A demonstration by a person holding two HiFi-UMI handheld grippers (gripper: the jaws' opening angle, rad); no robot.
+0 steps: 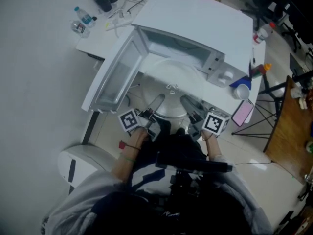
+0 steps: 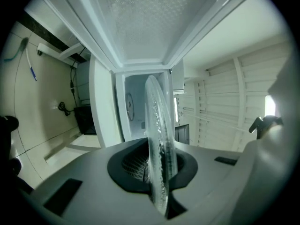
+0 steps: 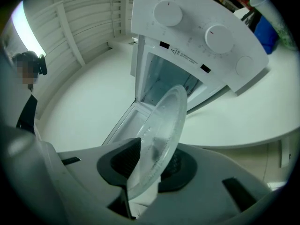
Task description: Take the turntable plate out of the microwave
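1. Plate (image 1: 172,84), clear glass, sits at the centre of the head view, just in front of the open mouth of the microwave (image 1: 195,18). We cannot tell whether its far rim is inside.
2. We hold the plate by its near rim with both grippers, one on each side.
3. Our left gripper (image 1: 157,103) has its jaws narrow and clamped on the rim. In the left gripper view the plate stands edge-on and upright between the pads.
4. Our right gripper (image 1: 187,103) has its jaws partway apart and pressed on the rim. In the right gripper view the plate leans toward the upper right.
5. We see the door (image 1: 117,77) swung open at the left of the plate in the head view.
6. We see the microwave standing on a white table (image 1: 98,43).
7. We see bottles (image 1: 82,21) at the upper left and a pink phone (image 1: 242,112) at the table's right edge, beside the right gripper.
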